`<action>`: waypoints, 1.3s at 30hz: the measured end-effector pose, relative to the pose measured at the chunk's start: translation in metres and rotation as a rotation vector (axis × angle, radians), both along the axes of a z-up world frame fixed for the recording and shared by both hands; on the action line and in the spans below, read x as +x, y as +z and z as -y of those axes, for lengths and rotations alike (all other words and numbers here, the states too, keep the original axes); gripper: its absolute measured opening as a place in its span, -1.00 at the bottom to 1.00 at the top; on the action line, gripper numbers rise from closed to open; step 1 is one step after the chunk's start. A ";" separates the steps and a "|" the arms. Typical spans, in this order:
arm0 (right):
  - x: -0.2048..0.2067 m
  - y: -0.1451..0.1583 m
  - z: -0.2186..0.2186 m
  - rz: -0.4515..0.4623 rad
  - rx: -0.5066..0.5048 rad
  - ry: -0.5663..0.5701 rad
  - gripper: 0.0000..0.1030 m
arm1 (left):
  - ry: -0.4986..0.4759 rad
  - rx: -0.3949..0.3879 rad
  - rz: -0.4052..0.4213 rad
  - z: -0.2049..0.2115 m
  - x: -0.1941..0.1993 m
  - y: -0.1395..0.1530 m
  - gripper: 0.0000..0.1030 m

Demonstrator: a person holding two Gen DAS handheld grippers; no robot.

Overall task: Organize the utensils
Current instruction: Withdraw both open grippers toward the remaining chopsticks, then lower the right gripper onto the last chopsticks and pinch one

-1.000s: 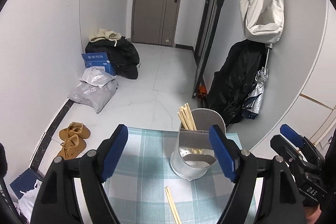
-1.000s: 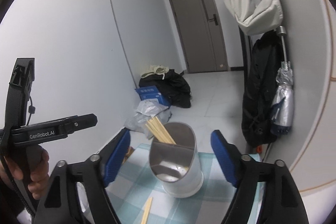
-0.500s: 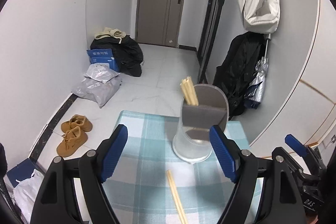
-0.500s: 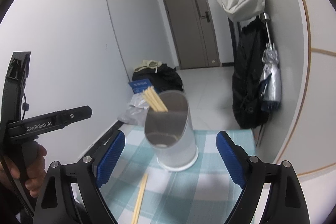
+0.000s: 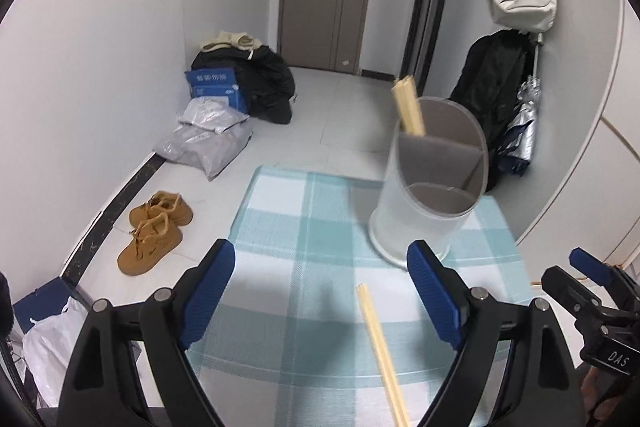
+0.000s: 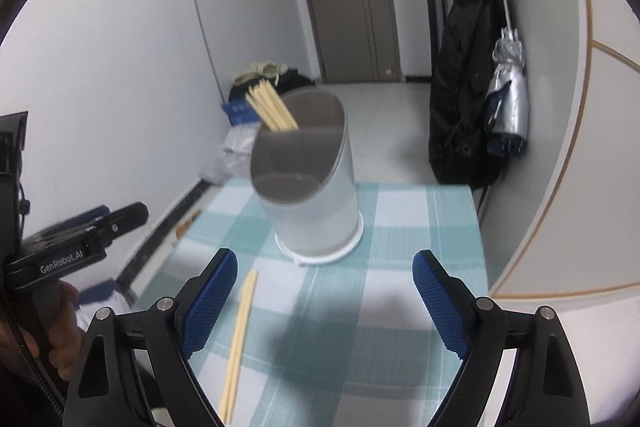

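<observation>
A white utensil holder (image 5: 430, 187) with grey dividers stands at the far side of the checked tablecloth (image 5: 300, 227); it also shows in the right wrist view (image 6: 312, 187). Several wooden chopsticks (image 5: 408, 107) stand in its back compartment, seen too in the right wrist view (image 6: 272, 107). A loose pair of chopsticks (image 5: 382, 351) lies flat on the cloth near me, also in the right wrist view (image 6: 240, 335). My left gripper (image 5: 320, 291) is open and empty above the cloth. My right gripper (image 6: 324, 303) is open and empty, short of the holder.
The table's far edge drops to a tiled floor with brown shoes (image 5: 156, 231), grey bags (image 5: 208, 143) and a blue box (image 5: 216, 87). A curved white wall (image 6: 560, 187) lies right of the table. A black coat and umbrella (image 6: 504, 99) hang there.
Both grippers have drawn back from the holder and sit lower over the cloth. More of the loose chopsticks shows in both views. Both stay open.
</observation>
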State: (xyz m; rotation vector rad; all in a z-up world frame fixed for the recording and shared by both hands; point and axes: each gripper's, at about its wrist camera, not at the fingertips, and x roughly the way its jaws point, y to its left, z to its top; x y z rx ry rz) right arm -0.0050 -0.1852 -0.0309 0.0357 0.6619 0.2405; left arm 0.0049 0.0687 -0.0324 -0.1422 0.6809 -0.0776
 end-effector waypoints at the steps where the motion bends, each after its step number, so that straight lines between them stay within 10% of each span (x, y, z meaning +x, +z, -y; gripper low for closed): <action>1: 0.001 -0.004 -0.003 -0.012 -0.019 -0.003 0.74 | 0.007 -0.007 -0.008 -0.004 0.001 -0.002 0.65; 14: 0.040 -0.069 -0.041 -0.313 -0.101 0.066 0.71 | 0.083 -0.034 -0.020 -0.038 0.000 0.000 0.65; 25: 0.059 -0.115 -0.092 -0.449 -0.208 0.147 0.27 | 0.139 -0.068 -0.070 -0.059 0.004 -0.008 0.65; 39: 0.052 -0.112 -0.102 -0.461 -0.283 0.156 0.02 | 0.130 -0.127 -0.111 -0.066 0.004 -0.012 0.65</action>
